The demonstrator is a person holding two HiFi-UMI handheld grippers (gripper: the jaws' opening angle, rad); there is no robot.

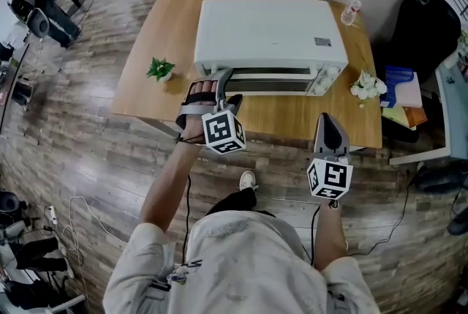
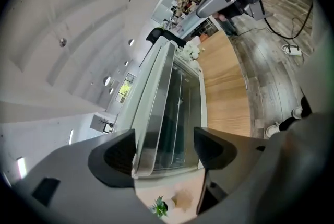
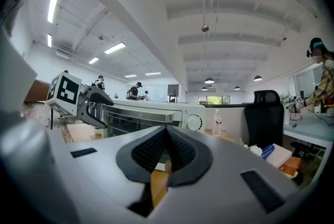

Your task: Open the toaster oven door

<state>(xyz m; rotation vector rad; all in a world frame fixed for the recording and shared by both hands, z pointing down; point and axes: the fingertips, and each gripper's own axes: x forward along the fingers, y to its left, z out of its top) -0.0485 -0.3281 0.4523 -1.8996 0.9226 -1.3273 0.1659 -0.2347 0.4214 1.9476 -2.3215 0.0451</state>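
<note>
A white toaster oven [image 1: 269, 42] stands on the wooden table [image 1: 175, 23], its glass door [image 2: 177, 113] facing me and closed. My left gripper [image 1: 228, 88] is at the left end of the door's front. In the left gripper view the left gripper [image 2: 163, 152] is open, and the end of the pale door handle [image 2: 148, 118] lies between its jaws, closer to the left finger [image 2: 112, 157]; the pads do not press on it. My right gripper [image 1: 330, 131] hangs back at the table's front edge, right of the oven, shut on nothing [image 3: 166, 150].
A small potted plant [image 1: 160, 69] sits left of the oven, and a water bottle [image 1: 352, 7] stands at the back right. White flowers [image 1: 368, 86] lie at the oven's right. A black chair [image 1: 431, 34] and stacked books [image 1: 402, 89] are beyond the table's right edge.
</note>
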